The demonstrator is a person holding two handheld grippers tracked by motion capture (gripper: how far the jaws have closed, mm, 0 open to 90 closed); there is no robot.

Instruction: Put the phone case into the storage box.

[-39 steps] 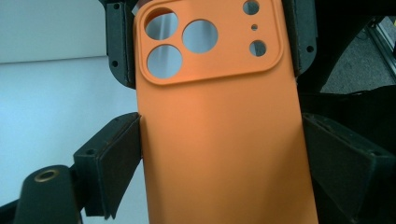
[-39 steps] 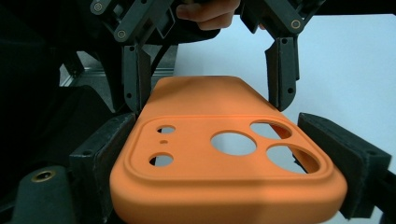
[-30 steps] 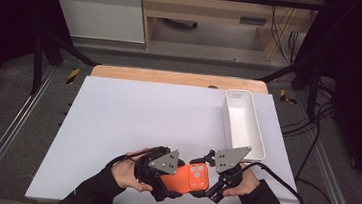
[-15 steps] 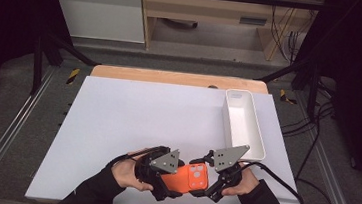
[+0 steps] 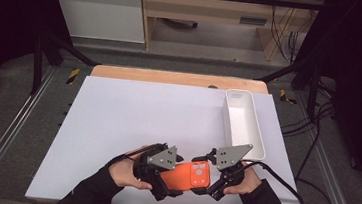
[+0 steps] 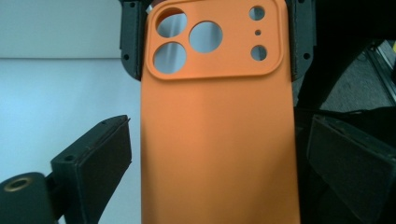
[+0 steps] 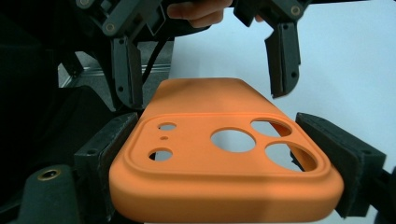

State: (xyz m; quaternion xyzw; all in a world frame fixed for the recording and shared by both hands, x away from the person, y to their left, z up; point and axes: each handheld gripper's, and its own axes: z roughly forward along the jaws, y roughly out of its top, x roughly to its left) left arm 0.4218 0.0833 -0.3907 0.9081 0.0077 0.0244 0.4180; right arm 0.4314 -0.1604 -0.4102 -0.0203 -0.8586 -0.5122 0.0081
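Orange silicone phone case (image 5: 189, 175) held level over near edge of white table mat (image 5: 132, 117), camera end clamped between pads of right gripper (image 5: 212, 188), other end between jaws of left gripper (image 5: 164, 188), just been opening, pads off the case sides.

No text, label, brand, number or sign can be read in any of the views. The orange phone case (image 6: 219, 135) carries no print or logo on its visible back. The white table (image 5: 132, 122) surface and the white tray (image 5: 258, 139) are likewise unmarked.
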